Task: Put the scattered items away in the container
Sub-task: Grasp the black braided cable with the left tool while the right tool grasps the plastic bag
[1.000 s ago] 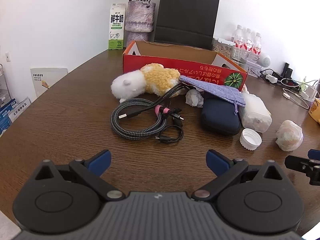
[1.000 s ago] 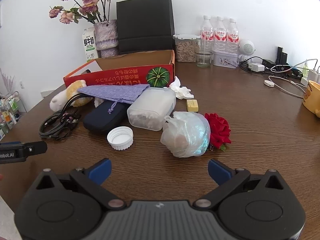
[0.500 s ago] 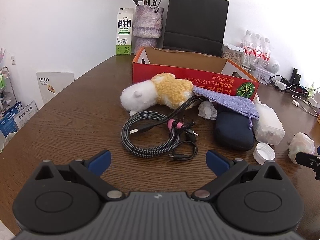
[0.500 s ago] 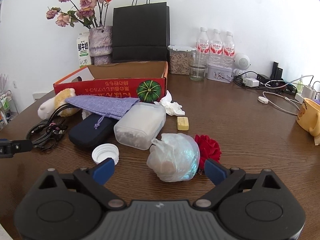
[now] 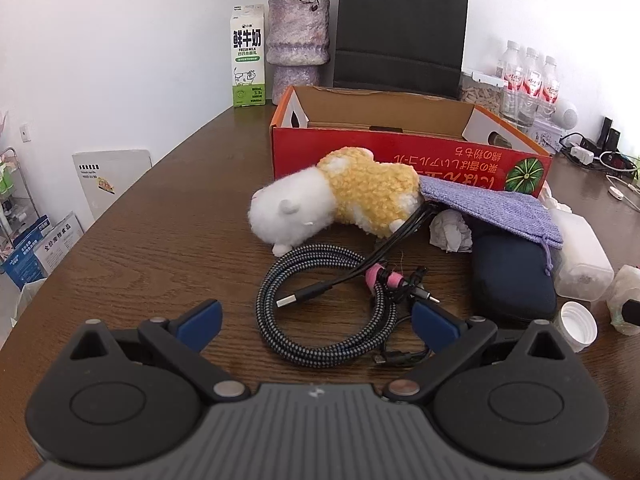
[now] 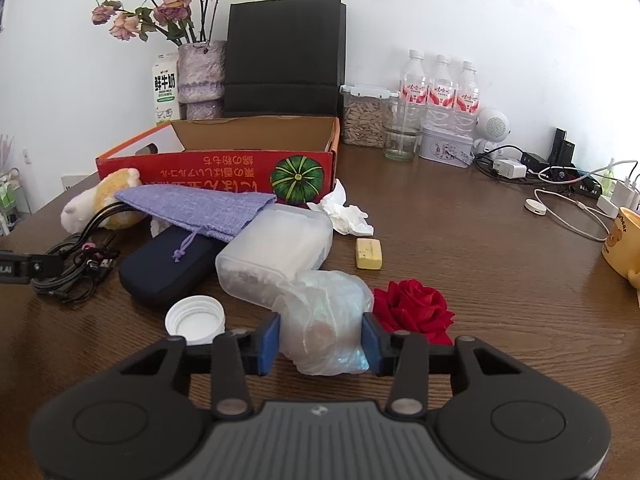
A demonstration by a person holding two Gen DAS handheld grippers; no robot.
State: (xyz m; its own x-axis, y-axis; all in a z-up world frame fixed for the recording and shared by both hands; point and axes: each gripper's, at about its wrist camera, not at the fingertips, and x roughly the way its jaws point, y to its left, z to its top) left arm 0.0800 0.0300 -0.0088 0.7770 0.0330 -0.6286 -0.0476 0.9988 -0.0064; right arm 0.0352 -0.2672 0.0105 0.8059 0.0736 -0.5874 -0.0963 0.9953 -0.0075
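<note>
An open red cardboard box [image 5: 400, 152] stands at the back of the brown table and also shows in the right wrist view [image 6: 224, 168]. My right gripper [image 6: 320, 342] has closed on a clear plastic bag bundle [image 6: 324, 324], its blue pads pressing both sides. My left gripper [image 5: 316, 320] is open over a coiled braided cable [image 5: 320, 308]. A white and yellow plush toy [image 5: 340, 200], a purple pouch [image 6: 200, 208], a navy case [image 6: 168, 268], a frosted plastic box [image 6: 276, 252], a white cap [image 6: 196, 320], a red rose [image 6: 412, 312] and a yellow eraser [image 6: 369, 253] lie in front of the box.
A black paper bag [image 6: 284, 56], a vase with dried roses [image 6: 200, 76], a milk carton [image 5: 248, 60], water bottles [image 6: 440, 92] and a seed jar [image 6: 364, 120] stand along the wall. Chargers and cables [image 6: 560, 184] and a yellow mug [image 6: 624, 244] sit at the right.
My right gripper moved forward and its jaws closed around the plastic bag bundle. My left gripper moved forward toward the coiled cable, still open.
</note>
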